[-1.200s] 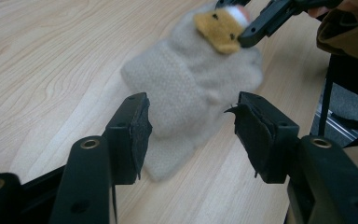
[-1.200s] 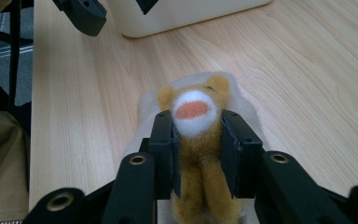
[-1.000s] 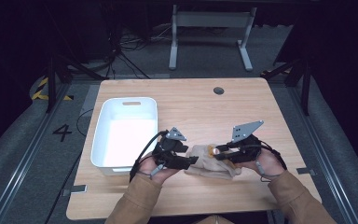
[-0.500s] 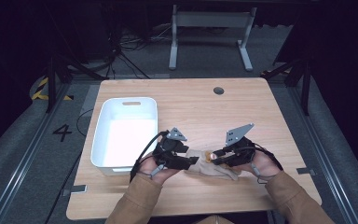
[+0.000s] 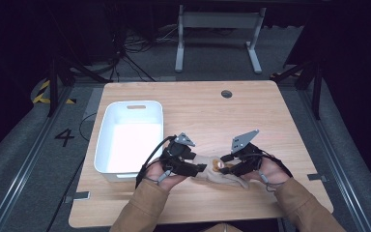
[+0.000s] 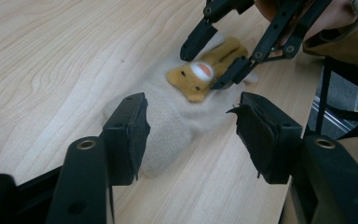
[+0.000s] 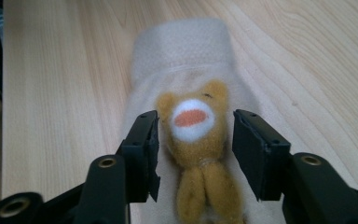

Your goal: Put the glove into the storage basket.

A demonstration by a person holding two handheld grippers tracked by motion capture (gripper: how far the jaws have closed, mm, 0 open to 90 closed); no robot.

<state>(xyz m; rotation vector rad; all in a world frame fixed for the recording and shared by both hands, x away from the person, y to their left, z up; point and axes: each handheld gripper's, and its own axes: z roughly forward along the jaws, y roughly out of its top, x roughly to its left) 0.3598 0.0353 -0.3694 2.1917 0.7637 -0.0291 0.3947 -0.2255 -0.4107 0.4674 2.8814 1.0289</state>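
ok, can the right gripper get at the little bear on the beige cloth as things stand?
Probably yes. The right gripper is open with its jaws either side of the bear, nothing between them. The left gripper is open over the beige cloth, clear of the bear.

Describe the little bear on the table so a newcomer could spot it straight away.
Start at the white bin on the wooden table; just right of it, at the near edge, a beige sock lies flat between the two grippers. The bear sits on it: mustard-brown plush, white muzzle, orange mouth.
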